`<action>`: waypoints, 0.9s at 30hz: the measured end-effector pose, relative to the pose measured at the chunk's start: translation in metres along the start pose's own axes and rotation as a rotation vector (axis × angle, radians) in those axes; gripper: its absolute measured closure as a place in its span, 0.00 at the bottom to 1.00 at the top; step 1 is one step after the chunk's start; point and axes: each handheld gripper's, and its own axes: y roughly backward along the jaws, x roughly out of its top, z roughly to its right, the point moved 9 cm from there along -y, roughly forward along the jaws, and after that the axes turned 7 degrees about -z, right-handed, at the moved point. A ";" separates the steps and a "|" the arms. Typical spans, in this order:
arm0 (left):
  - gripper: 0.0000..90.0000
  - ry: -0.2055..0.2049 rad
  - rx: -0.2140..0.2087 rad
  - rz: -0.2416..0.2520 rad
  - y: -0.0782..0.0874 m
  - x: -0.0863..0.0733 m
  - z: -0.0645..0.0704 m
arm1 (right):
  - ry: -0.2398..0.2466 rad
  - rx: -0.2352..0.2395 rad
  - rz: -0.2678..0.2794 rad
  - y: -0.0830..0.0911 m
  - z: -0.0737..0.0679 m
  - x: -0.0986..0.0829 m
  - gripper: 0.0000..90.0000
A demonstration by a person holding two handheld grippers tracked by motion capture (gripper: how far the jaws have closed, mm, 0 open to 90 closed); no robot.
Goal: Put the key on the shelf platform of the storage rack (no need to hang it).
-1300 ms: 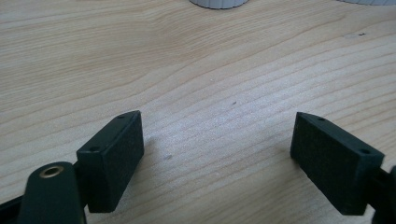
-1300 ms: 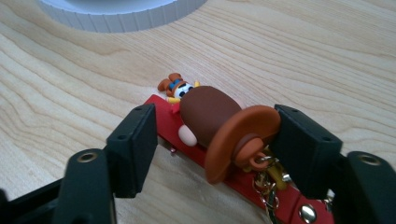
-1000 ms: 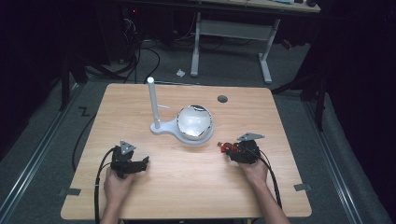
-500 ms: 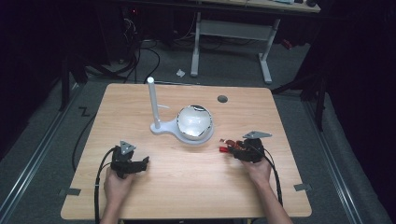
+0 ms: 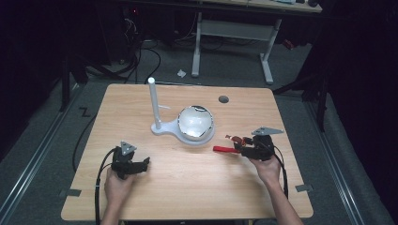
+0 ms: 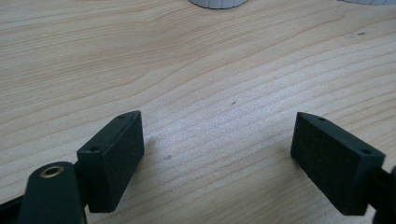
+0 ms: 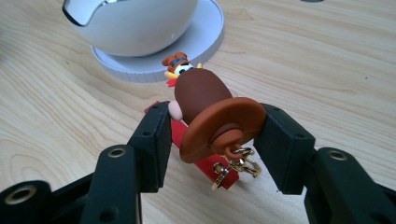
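1. The left gripper (image 5: 141,164) rests low on the wooden table (image 5: 187,187), jaws spread wide with bare wood between them — released, holding nothing. Ahead of it and well apart stands the white stand (image 5: 183,126), a tall post (image 5: 153,101) rising from its base.

2. On that stand, ahead of both grippers, sits a rounded white bowl-like shell (image 7: 135,21), its opening facing up in the high view.

3. The right gripper (image 7: 212,133) is clamped on a brown cartoon-figure keychain (image 7: 205,100): the jaws press the figure's wide brown hat brim from both sides, the gold clasp (image 7: 236,165) hanging toward the gripper. A red strap (image 5: 224,149) trails from the jaws toward the left gripper, touching the table.

4. Judged step: the figure is grasped and held just short of the stand — carrying seems in hand. The next move likely calls for a lift clear of the table, then a forward reach over the shell's rim, with the strap kept from snagging.
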 end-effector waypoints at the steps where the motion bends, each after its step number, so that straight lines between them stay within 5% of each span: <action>1: 0.19 0.000 0.000 0.000 0.000 0.000 0.000 | 0.003 -0.001 0.003 0.002 0.000 0.001 0.53; 15: 0.19 0.001 0.000 0.001 0.000 0.000 0.000 | 0.025 0.019 0.048 0.044 -0.004 0.033 0.53; 27: 0.19 0.001 0.000 0.000 0.000 0.000 0.000 | 0.079 0.036 0.073 0.065 -0.021 0.057 0.53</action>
